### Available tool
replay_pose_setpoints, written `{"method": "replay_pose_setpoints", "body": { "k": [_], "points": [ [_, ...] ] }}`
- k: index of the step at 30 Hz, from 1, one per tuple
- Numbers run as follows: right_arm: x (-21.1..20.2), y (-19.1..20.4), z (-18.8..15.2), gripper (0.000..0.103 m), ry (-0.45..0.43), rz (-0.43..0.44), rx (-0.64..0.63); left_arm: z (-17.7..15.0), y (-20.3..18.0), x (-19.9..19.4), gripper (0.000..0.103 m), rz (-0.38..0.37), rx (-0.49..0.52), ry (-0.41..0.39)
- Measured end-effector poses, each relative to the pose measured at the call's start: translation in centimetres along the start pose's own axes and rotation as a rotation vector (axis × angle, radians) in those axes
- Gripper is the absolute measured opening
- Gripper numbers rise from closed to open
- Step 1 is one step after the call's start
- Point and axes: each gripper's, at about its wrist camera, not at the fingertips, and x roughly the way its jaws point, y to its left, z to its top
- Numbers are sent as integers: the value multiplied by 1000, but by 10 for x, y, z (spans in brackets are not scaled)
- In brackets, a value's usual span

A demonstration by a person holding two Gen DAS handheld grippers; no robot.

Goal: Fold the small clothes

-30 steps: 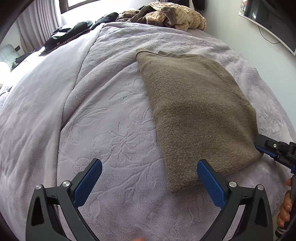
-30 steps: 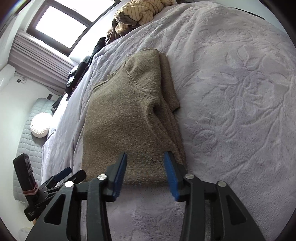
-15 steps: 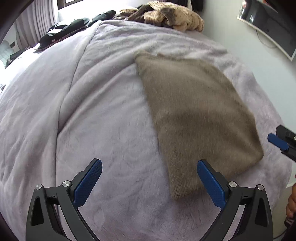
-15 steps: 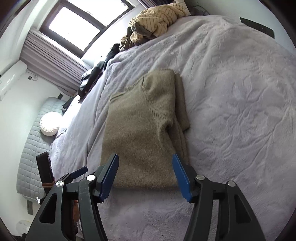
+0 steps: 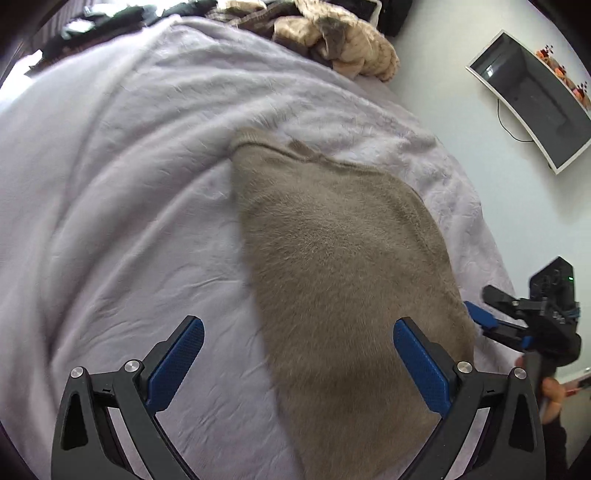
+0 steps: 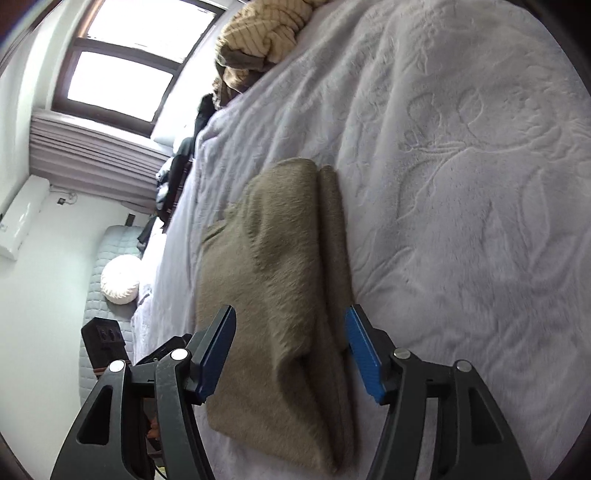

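Note:
A folded olive-brown knit sweater lies flat on the lavender bedspread. My left gripper is open and empty, its right finger over the sweater's near edge. In the right wrist view the sweater shows its folded sleeve layers along the right side. My right gripper is open and empty, its fingers straddling the sweater's near end just above it. The right gripper also shows in the left wrist view at the sweater's right edge.
A heap of beige and brown clothes sits at the bed's far end, also in the right wrist view. Dark garments lie far left. A wall monitor hangs right. A window and round cushion lie left.
Both grippers have moved closer in over the sweater's near end. The right gripper has opened wider and now straddles the sweater. The sweater has not moved.

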Motion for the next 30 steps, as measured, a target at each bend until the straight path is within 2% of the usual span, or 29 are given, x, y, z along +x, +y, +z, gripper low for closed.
{"method": "replay_pose_setpoints", "body": {
  "k": [4,9,13,15,16,17,20,25,30],
  "points": [
    [26,-4,11,66,67,-37,-20,5,-1,34,103,-57,-5,79],
    [55,6,27,68,139,7,-70,14,-11,54,103,-130,-5,92],
    [76,11,32,67,158,32,-69,15,-16,62,103,-102,-2,92],
    [76,13,29,51,150,57,-56,14,-14,56,92,-95,-15,73],
    [74,14,27,41,149,69,-53,13,-12,53,82,-93,-17,67],
    [70,16,24,37,144,99,-46,14,-10,49,71,-97,-17,64],
    [59,24,20,34,128,163,-30,14,-8,32,52,-117,-17,46],
    [46,56,8,34,124,227,-27,11,-16,-3,51,-111,16,23],
    [34,88,-14,34,141,262,-26,-4,-9,-51,51,-115,23,-9]
  ]
}}
